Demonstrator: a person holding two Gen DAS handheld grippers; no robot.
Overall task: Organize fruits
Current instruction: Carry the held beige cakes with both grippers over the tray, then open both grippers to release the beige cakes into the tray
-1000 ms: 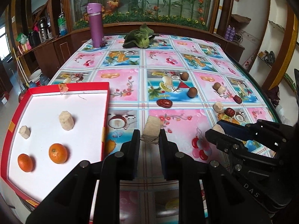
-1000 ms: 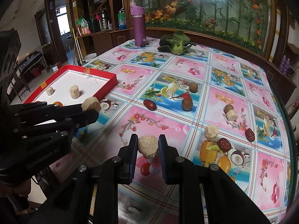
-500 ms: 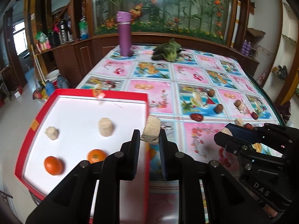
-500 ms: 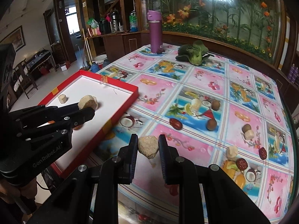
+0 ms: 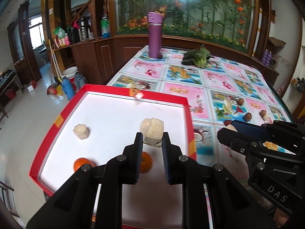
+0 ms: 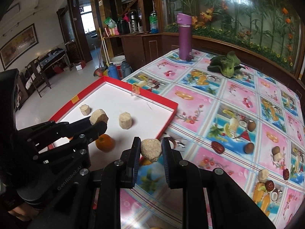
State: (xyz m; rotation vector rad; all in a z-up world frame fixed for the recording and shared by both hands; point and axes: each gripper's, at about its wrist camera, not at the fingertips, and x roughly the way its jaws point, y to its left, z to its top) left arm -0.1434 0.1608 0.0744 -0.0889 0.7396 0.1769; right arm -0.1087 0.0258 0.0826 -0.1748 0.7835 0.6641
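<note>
Two grippers are up over the near end of the table, each clamped on a pale, rough-cut chunk of fruit. The left gripper point(image 5: 152, 143) has its fingers closed on a squat beige piece point(image 5: 152, 131) and holds it above the white floor of the red-rimmed tray point(image 5: 187, 118), over toward the tray's right side. From the other side, that same left gripper point(image 6: 100, 123) shows with the piece point(image 6: 98, 116) sticking up out of its tips. The right gripper point(image 6: 150, 151) pinches a rounder beige lump point(image 6: 151, 149) and sits just off the tray's near right corner, above the flowered tablecloth point(image 6: 219, 99) rather than over the tray. Inside the tray lie two more pale chunks, one toward the left wall point(image 5: 81, 131) and one nearer the middle point(image 6: 125, 120), the latter hidden behind the held piece in the left camera. Two oranges sit at the near end: one point(image 5: 82, 163) by the left wall, the other point(image 6: 105, 142) partly behind the left gripper's fingers. Out on the cloth to the right are scattered small fruits: a dark red date point(image 6: 217, 146), brown round ones point(image 6: 249, 147) and a few pale bits. A purple flask point(image 5: 155, 35) and a leafy green vegetable point(image 5: 197, 58) stand well apart at the far end.
</note>
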